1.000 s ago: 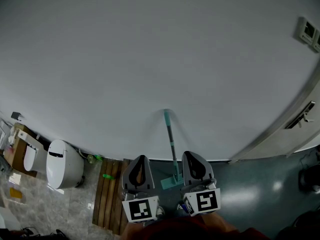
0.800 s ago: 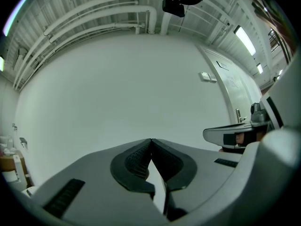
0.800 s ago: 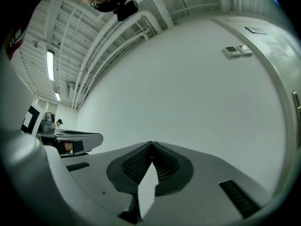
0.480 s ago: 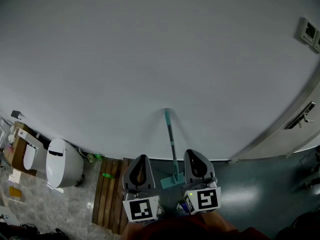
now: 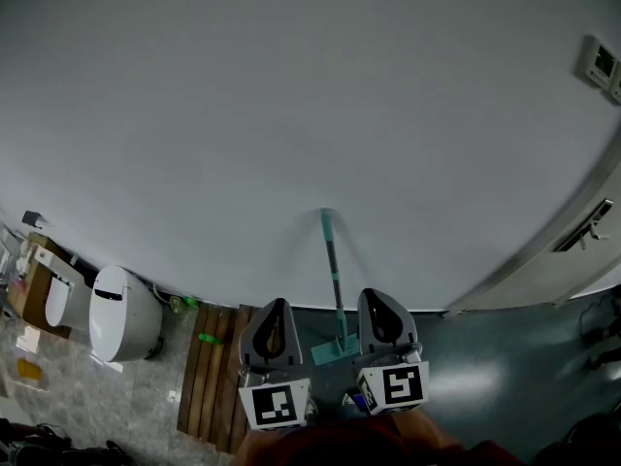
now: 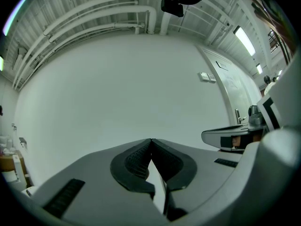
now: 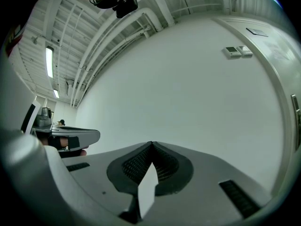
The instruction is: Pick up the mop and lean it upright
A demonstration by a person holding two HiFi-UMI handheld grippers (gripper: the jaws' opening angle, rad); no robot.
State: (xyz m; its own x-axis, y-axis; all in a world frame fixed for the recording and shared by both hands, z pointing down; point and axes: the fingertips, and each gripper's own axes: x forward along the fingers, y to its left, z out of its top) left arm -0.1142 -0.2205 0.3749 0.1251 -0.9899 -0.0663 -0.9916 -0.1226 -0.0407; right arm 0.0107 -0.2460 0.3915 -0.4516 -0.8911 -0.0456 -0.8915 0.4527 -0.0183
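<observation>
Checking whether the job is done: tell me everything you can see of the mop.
The mop is a slim teal stick with a small flat teal head. It stands nearly upright: the head sits on the dark floor near a wooden slat mat, and the handle's top rests against the white wall. Only the head view shows it, too small to judge its material or finer detail.

No word, number or brand can be read anywhere. A black-and-white square code pattern is carried on the marker cube (image 5: 275,406) of the left tongs (image 5: 274,306), and another on the marker cube (image 5: 401,386) of the right tongs (image 5: 378,294); no letters are formed by them. Any print on the wall panels (image 5: 602,63) is too small to be made out.
</observation>
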